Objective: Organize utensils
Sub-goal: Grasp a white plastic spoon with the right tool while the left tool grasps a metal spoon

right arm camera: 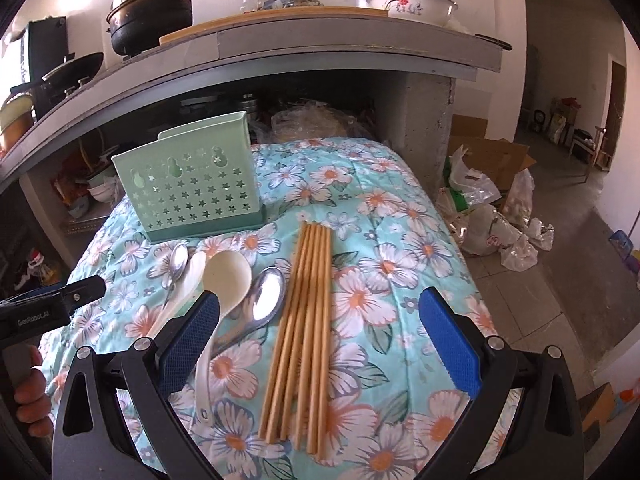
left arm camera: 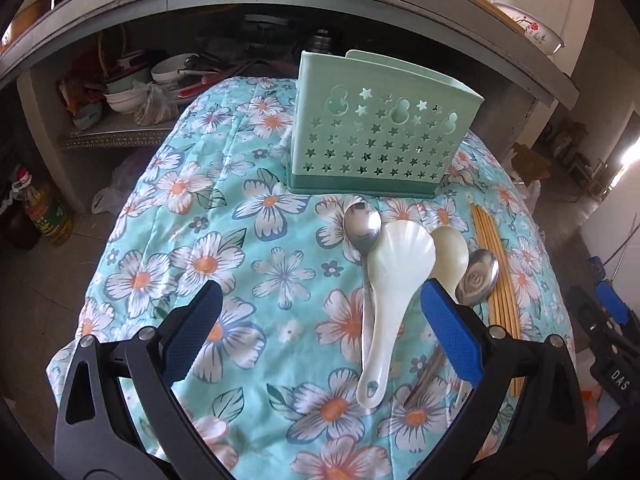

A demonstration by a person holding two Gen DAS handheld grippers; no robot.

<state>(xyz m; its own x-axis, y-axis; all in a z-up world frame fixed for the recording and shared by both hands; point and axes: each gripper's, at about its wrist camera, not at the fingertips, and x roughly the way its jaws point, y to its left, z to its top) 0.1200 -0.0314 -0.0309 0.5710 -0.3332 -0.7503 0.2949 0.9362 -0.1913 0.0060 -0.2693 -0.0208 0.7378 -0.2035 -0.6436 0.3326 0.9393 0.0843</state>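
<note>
Both grippers hover over the surface, which is covered by a floral cloth [right arm camera: 400, 208]. The left gripper [left arm camera: 320, 320] has its fingers spread wide and holds nothing. The right gripper [right arm camera: 320, 328] is likewise wide and empty, positioned above the bundle of chopsticks [right arm camera: 304, 332].

The green utensil holder [left arm camera: 372, 128] stands upright at the far side of the cloth. The utensils lie in front of it in a loose row: a small metal spoon [left arm camera: 362, 226], a white shell-shaped spoon [left arm camera: 394, 276], a cream spoon [right arm camera: 226, 280], a larger metal spoon [right arm camera: 266, 296], then the chopsticks. No utensil is in the holder yet, as far as the views show.

Risks, as judged from this layout:

1. The spoons overlap. The shell-shaped spoon lies partly over the small metal spoon, and the cream spoon touches the larger metal spoon. Closing on 1 handle may drag or flip a neighbour.
2. The chopsticks lie side by side and touching. A grasp across the bundle may catch only some of them, and the rest may roll on the soft cloth.
3. The cloth is padded and wrinkled. Fingers pressed down may pinch fabric and shift everything on it.
4. The holder looks light. A utensil striking its rim at an angle could tip it.
</note>
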